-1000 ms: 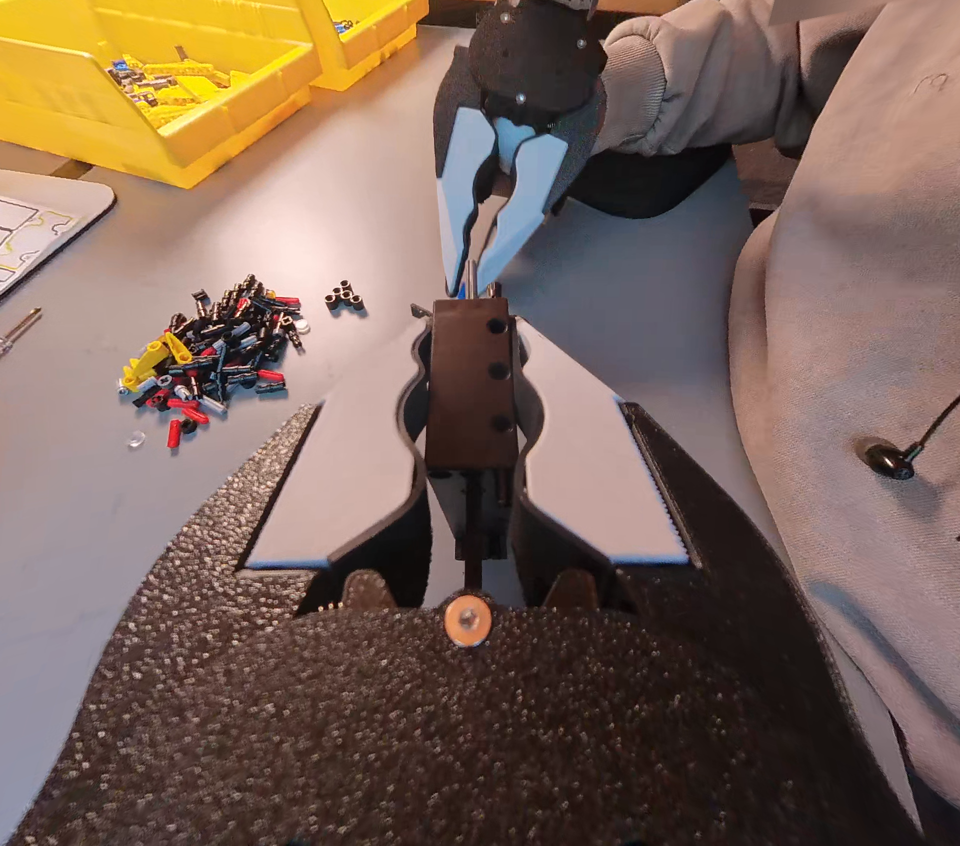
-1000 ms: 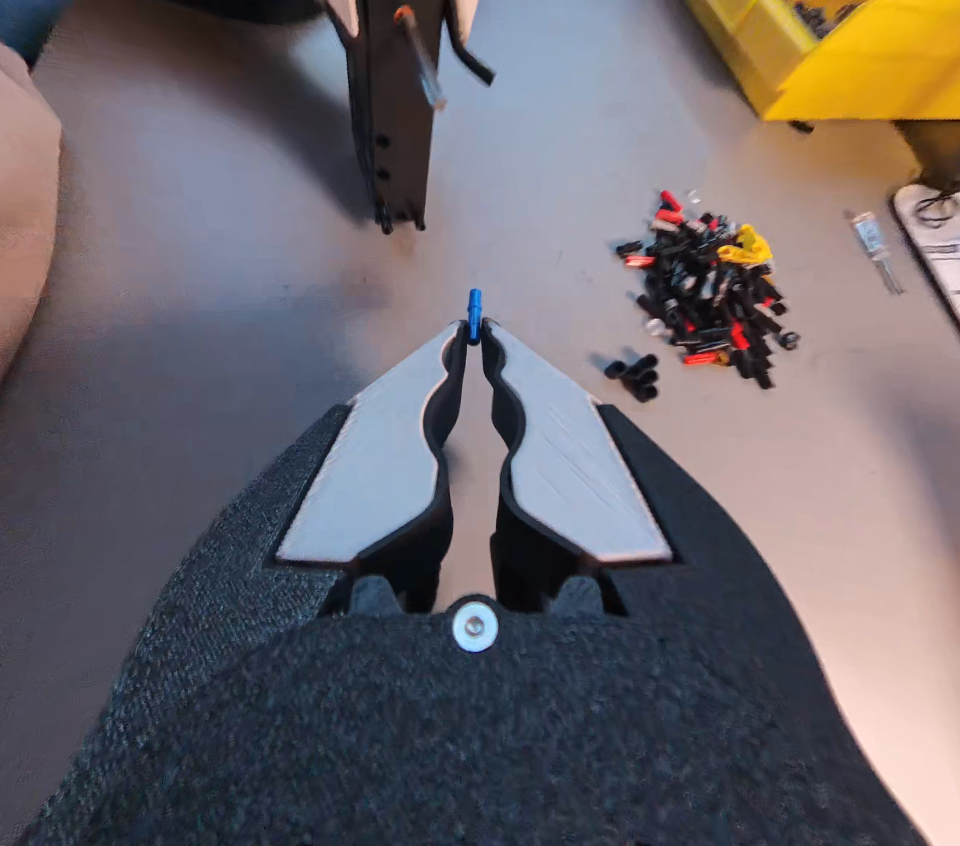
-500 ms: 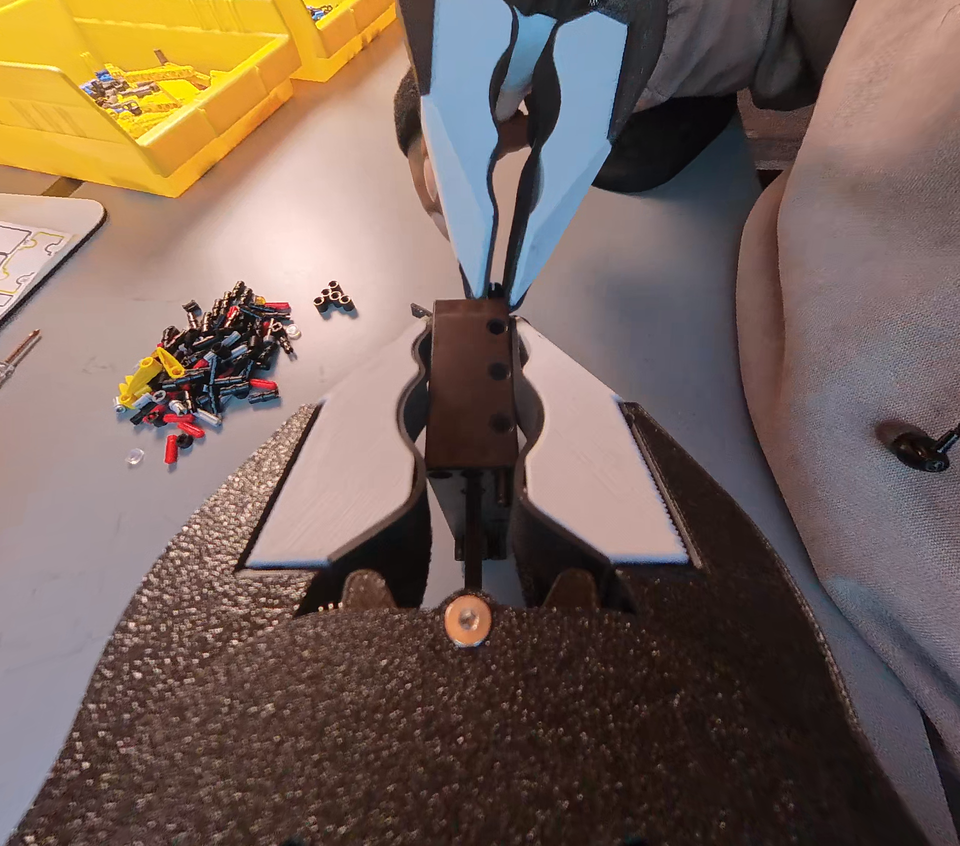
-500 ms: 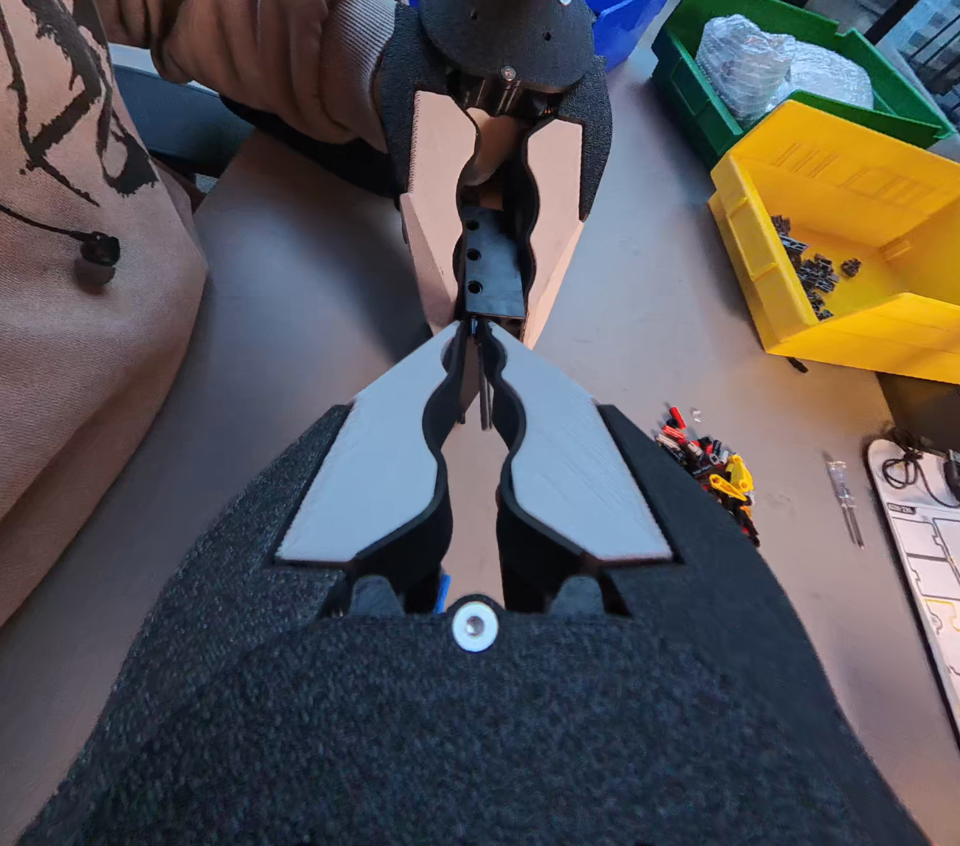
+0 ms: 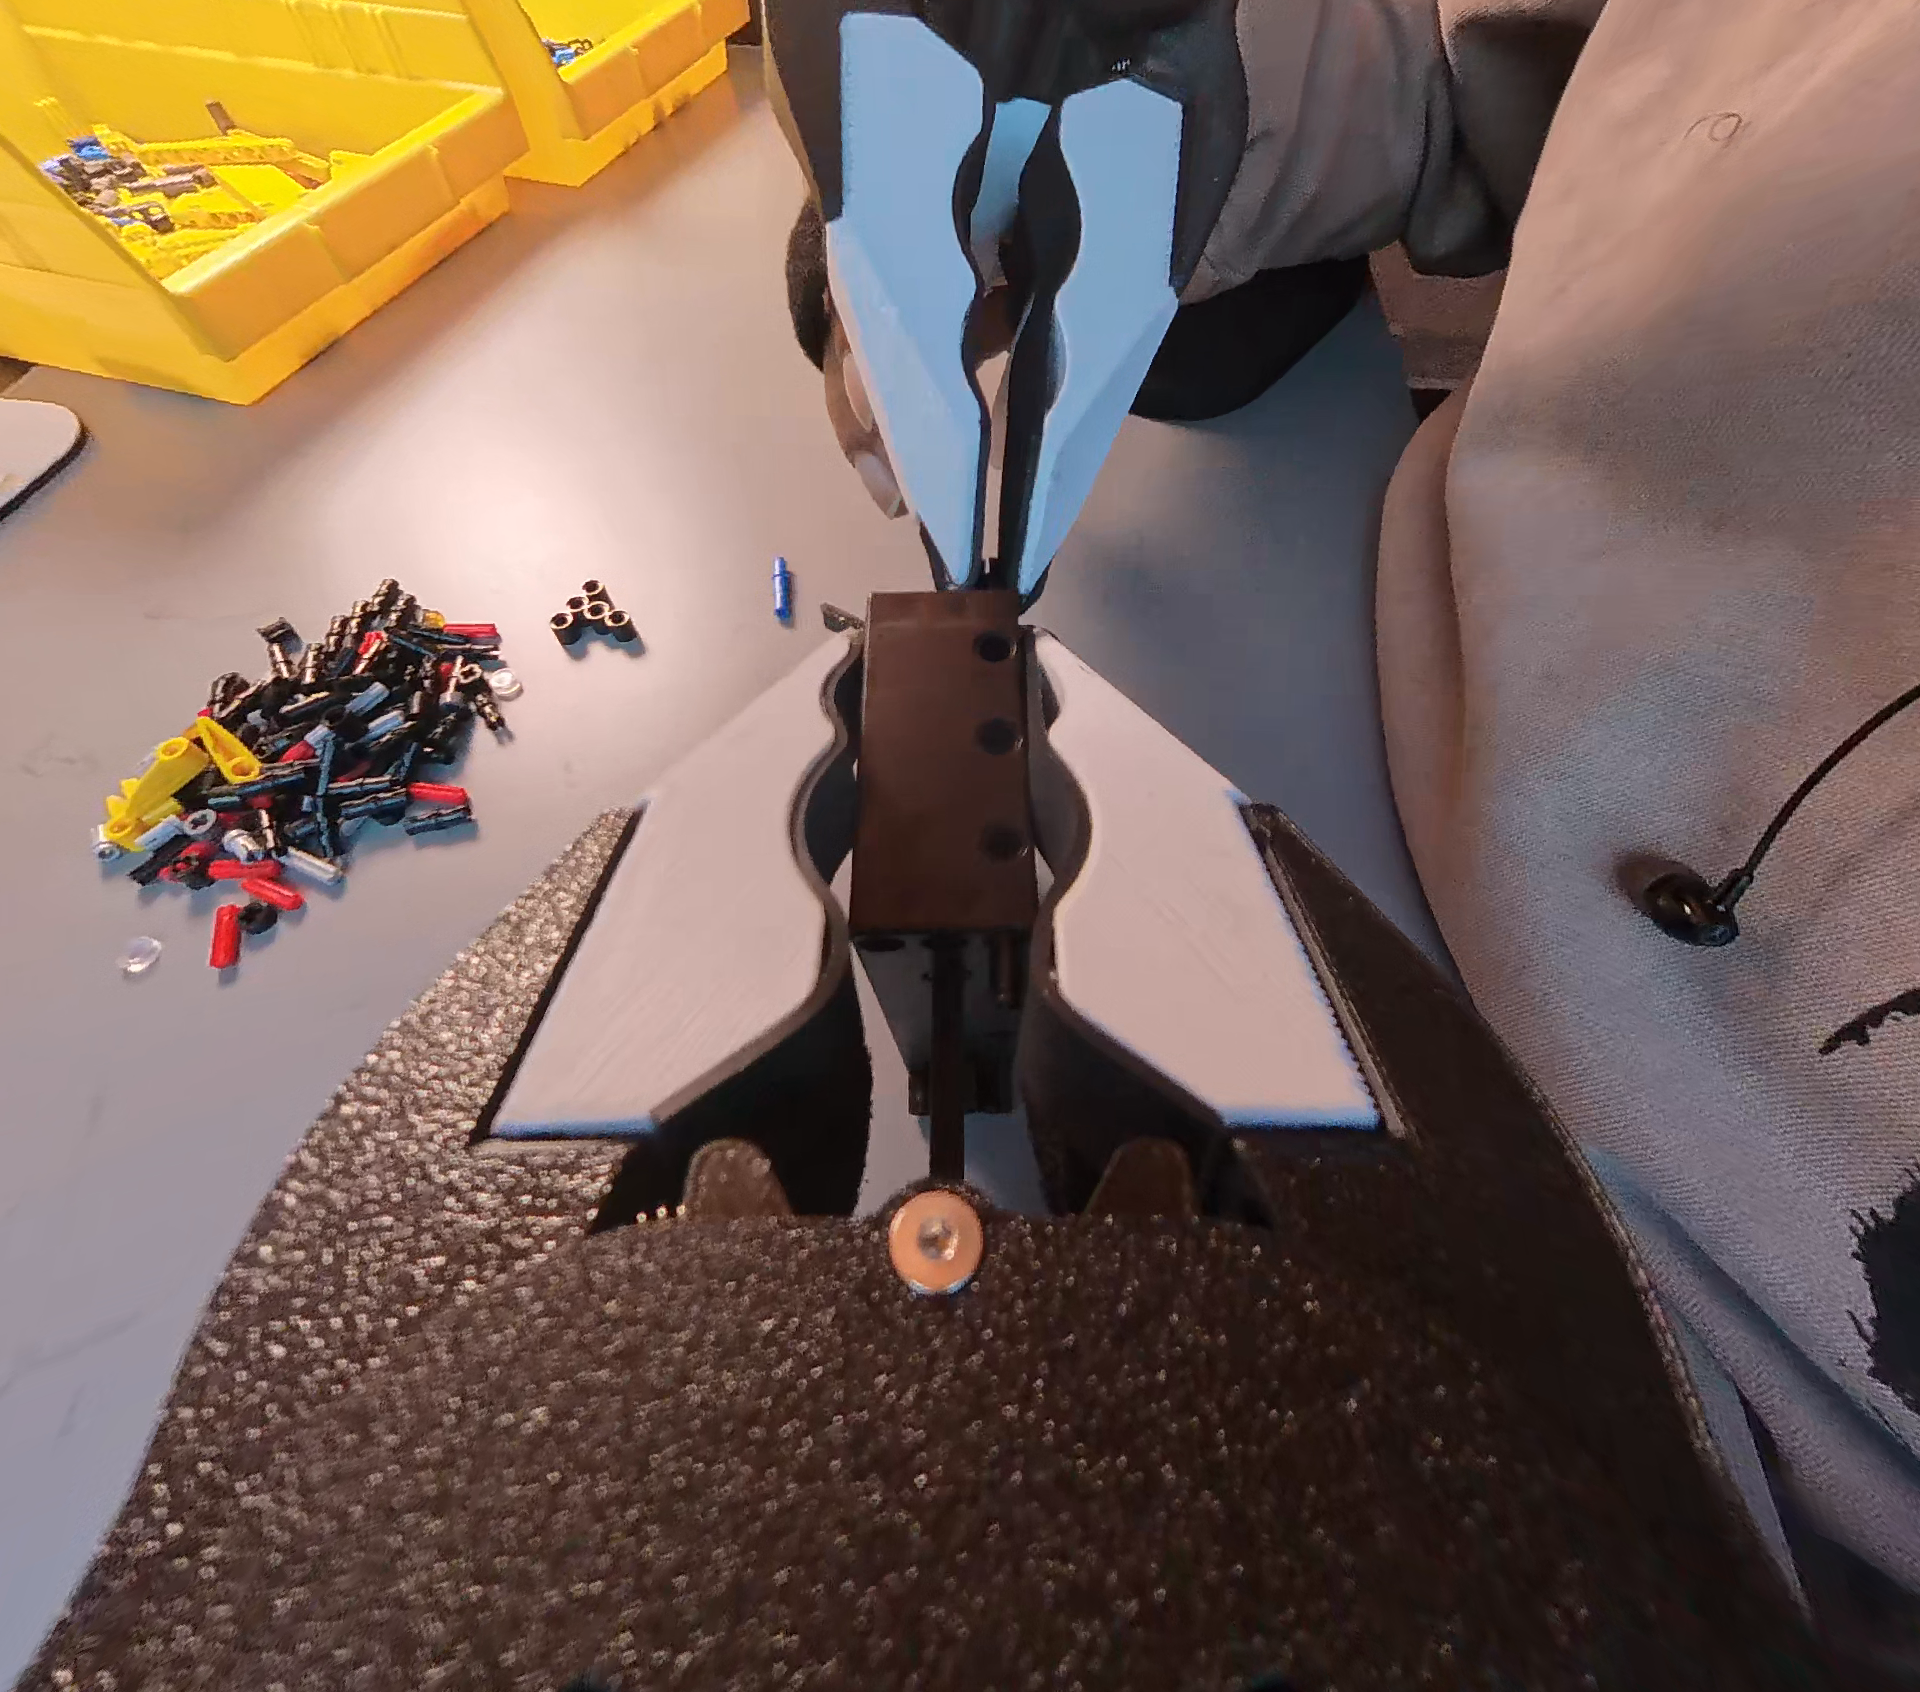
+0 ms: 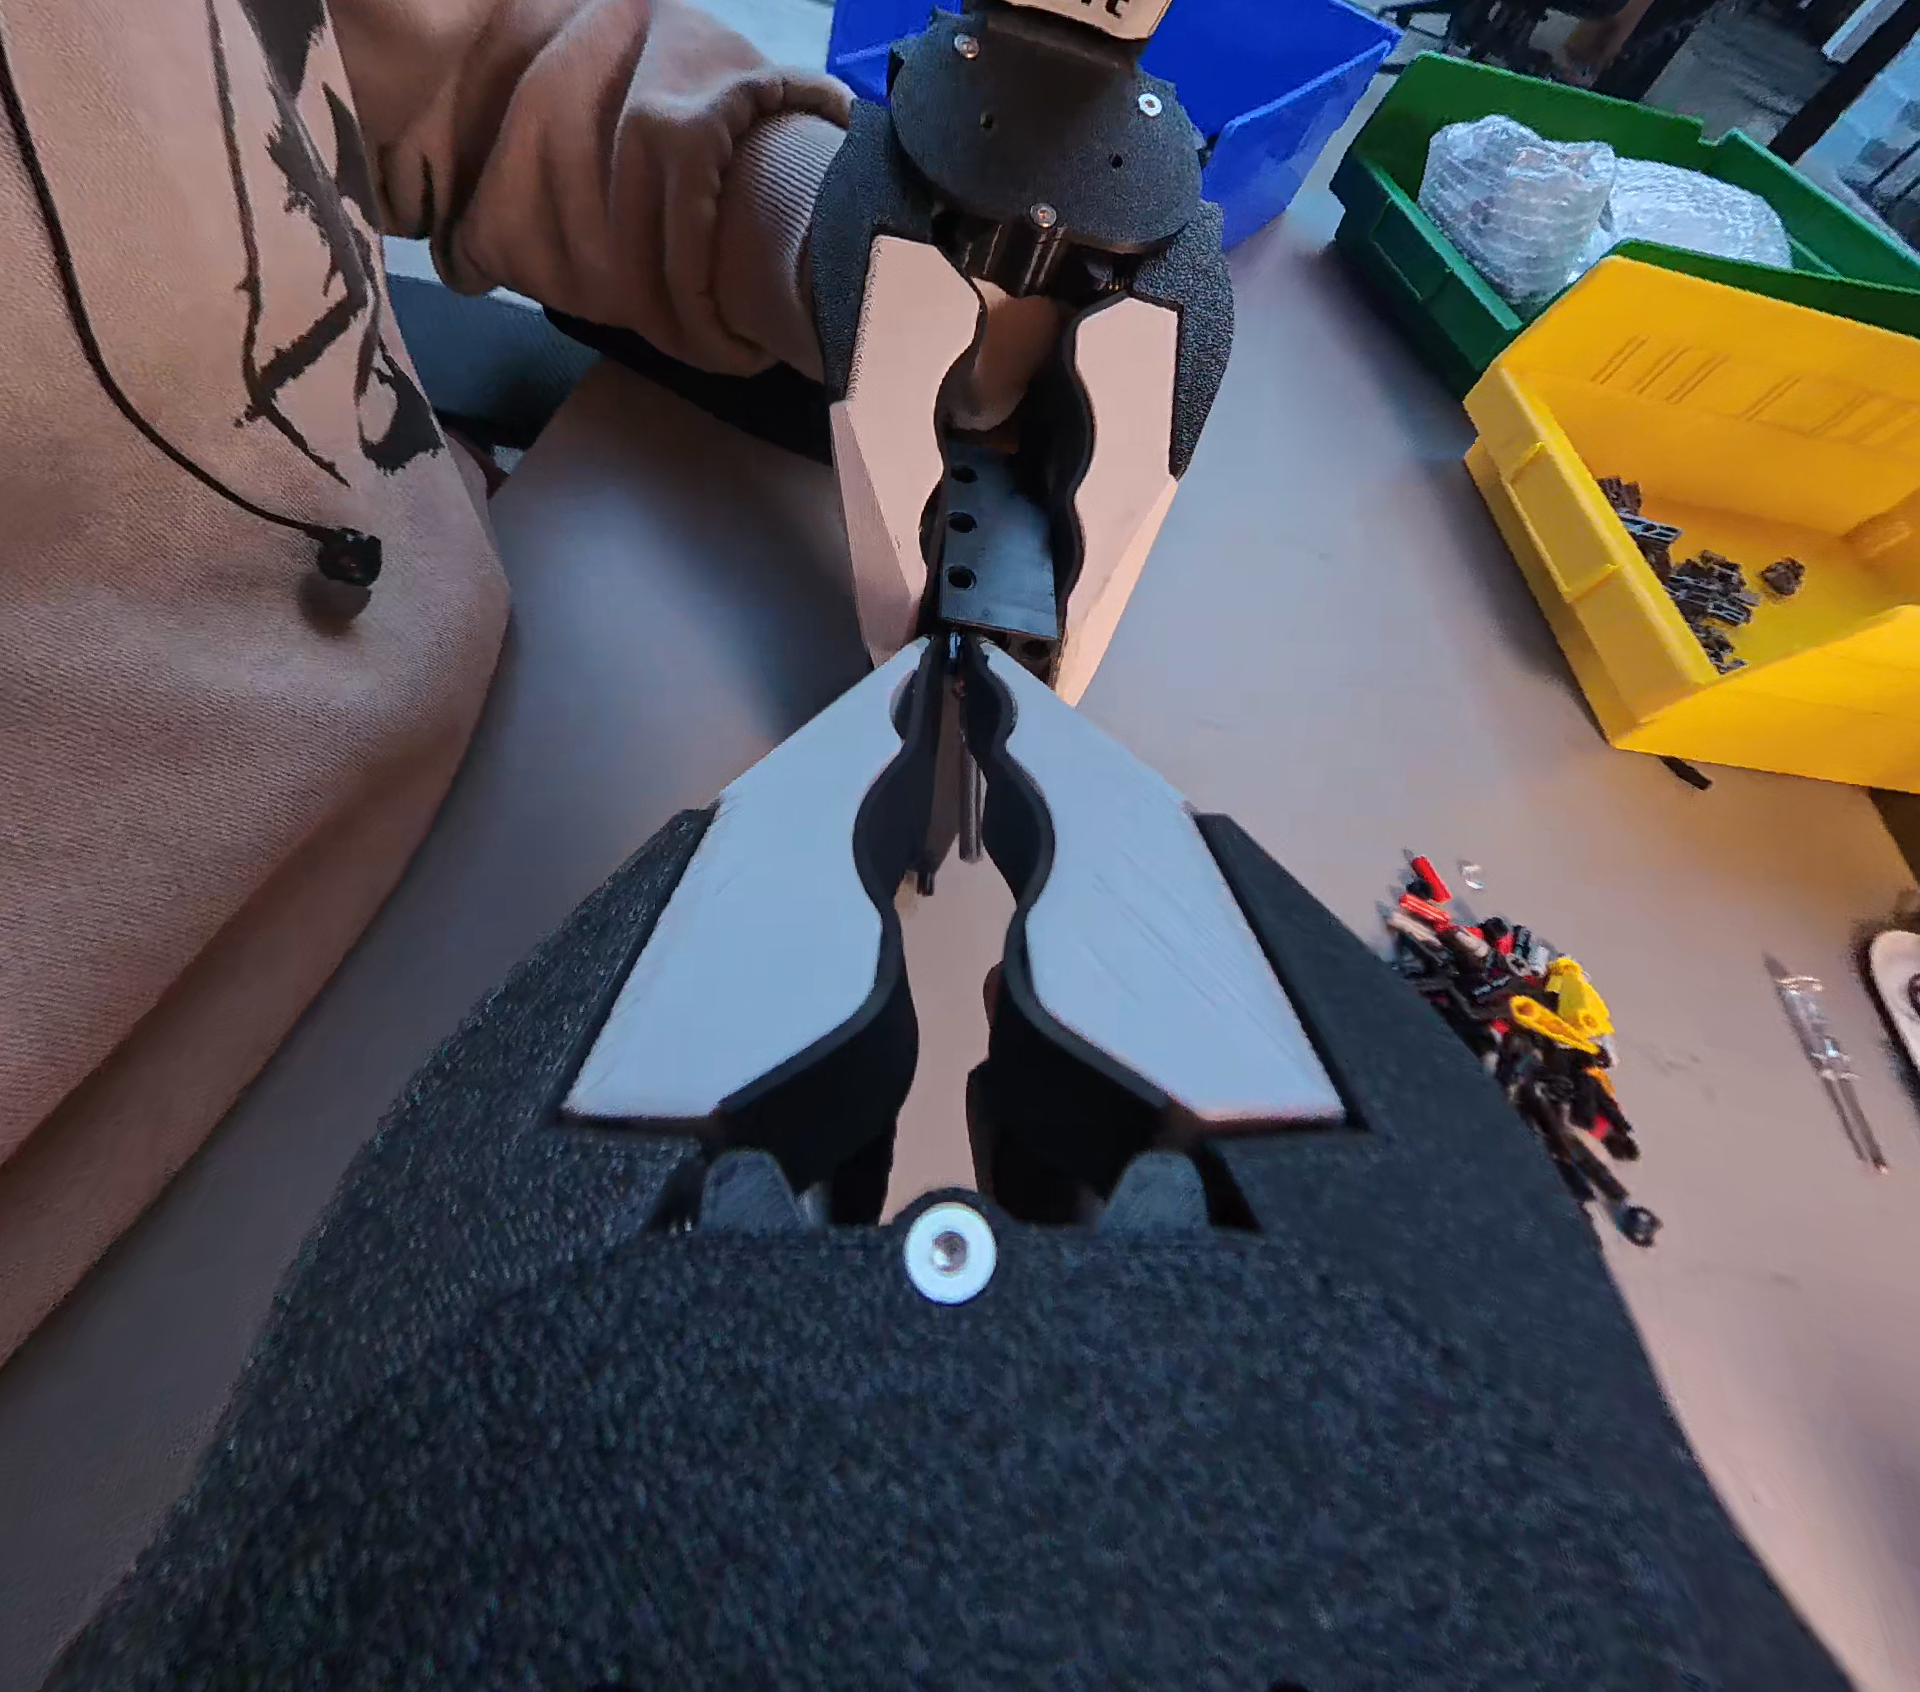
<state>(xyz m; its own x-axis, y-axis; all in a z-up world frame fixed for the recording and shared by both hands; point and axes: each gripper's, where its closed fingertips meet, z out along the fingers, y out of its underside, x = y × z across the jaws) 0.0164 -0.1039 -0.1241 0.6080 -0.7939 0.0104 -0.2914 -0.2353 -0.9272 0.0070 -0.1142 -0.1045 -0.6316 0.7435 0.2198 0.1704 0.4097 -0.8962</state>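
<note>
My left gripper (image 5: 945, 655) is shut on a black block (image 5: 940, 769) with three holes along its side, held above the grey table (image 5: 623, 416). A thin dark rod (image 5: 948, 1071) sticks out of the block's near end. My right gripper (image 6: 951, 650) is shut, with its tips against the block's far end (image 6: 997, 562); it also shows in the left wrist view (image 5: 982, 577). A small blue pin (image 5: 781, 590) lies on the table just left of the block, outside both grippers.
A pile of small black, red and yellow parts (image 5: 312, 749) lies on the table, with a black connector piece (image 5: 594, 612) beside it. Yellow bins (image 5: 312, 115) stand behind, and green (image 6: 1455, 271) and blue (image 6: 1278, 63) bins farther off. A person's sweatshirt (image 5: 1662, 499) is close on the right. Only a small space, under 4 cm, lies between the two pairs of fingers.
A second ago my right gripper held the blue pin. It came up to the block's end, the pin left the grasp and now lies on the table, and the fingers shut together.
</note>
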